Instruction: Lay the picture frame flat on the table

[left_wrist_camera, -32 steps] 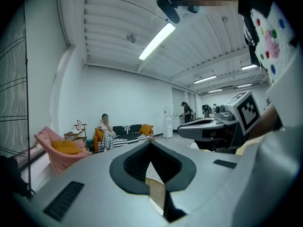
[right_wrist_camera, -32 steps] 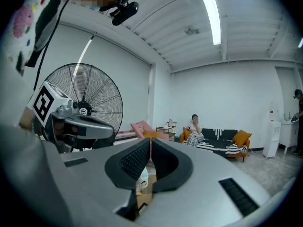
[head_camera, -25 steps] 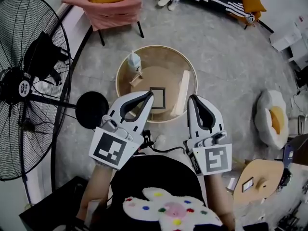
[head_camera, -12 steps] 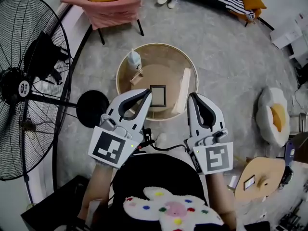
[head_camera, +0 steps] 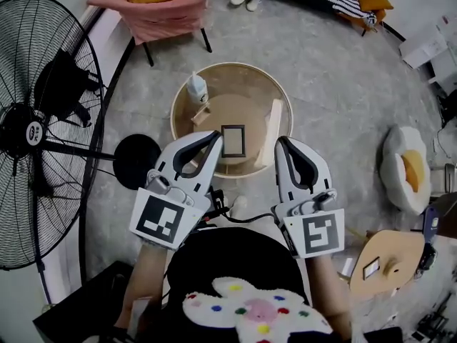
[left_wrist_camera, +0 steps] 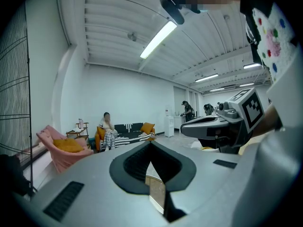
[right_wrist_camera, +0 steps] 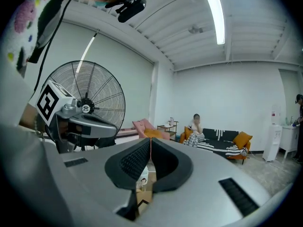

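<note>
Shut and empty, the left tongs (head_camera: 216, 138) and the right tongs (head_camera: 279, 142) hover side by side at the six o'clock edge of the bench (head_camera: 246, 91). Each one's own view shows its dark pads pressed together with nothing between them.

The picture frame (head_camera: 233, 141), dark-edged with a pale middle, sits on the round bench a little toward six o'clock of its centre. In the head view it falls between the two tips. From this steep angle I cannot tell whether it is propped up or already lies flat.

If it is propped, the step in hand is the approach. One pair of tongs would best open, take the frame's top edge squarely and tip it back slowly. The other pair could steady the bottom edge so it does not skid on the smooth top.

A small wooden block (head_camera: 201, 114) lies at the frame's ten o'clock, and a long pale board (head_camera: 273, 127) at its three o'clock leaves little room to swing.

The only container is a white bottle (head_camera: 198, 89) at eleven o'clock; what it holds cannot be seen.

A standing fan (head_camera: 36, 127) is at the bench's nine o'clock.
</note>
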### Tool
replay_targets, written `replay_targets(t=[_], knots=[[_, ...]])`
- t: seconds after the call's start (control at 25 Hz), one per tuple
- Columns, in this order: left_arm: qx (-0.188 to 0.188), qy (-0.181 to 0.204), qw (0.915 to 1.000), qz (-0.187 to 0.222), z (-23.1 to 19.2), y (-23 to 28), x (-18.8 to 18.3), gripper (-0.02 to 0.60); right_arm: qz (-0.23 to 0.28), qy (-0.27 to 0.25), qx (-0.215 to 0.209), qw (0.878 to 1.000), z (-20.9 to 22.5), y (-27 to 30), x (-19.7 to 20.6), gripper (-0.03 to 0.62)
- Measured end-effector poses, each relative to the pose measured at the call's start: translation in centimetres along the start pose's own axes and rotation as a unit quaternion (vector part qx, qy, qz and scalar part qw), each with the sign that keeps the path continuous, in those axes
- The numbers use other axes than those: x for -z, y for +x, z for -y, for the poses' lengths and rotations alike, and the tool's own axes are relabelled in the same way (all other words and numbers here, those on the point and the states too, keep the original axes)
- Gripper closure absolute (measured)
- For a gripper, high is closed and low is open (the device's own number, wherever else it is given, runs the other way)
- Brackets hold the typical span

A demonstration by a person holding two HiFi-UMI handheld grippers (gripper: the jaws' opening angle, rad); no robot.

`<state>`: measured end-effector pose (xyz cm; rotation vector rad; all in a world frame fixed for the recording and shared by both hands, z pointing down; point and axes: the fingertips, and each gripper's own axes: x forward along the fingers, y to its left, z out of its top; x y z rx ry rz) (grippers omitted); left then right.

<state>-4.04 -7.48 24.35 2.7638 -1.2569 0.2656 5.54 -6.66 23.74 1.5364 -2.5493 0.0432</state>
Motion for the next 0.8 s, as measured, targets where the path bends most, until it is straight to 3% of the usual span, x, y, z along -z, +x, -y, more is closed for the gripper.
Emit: replay_targets(t=[0.8], knots=[[0.0,0.001,1.0,-0.005,0.23,0.19,0.48,0.565,-0.008,0.003,-0.012,1.0,-0.47,0.32,0.6,0.559]])
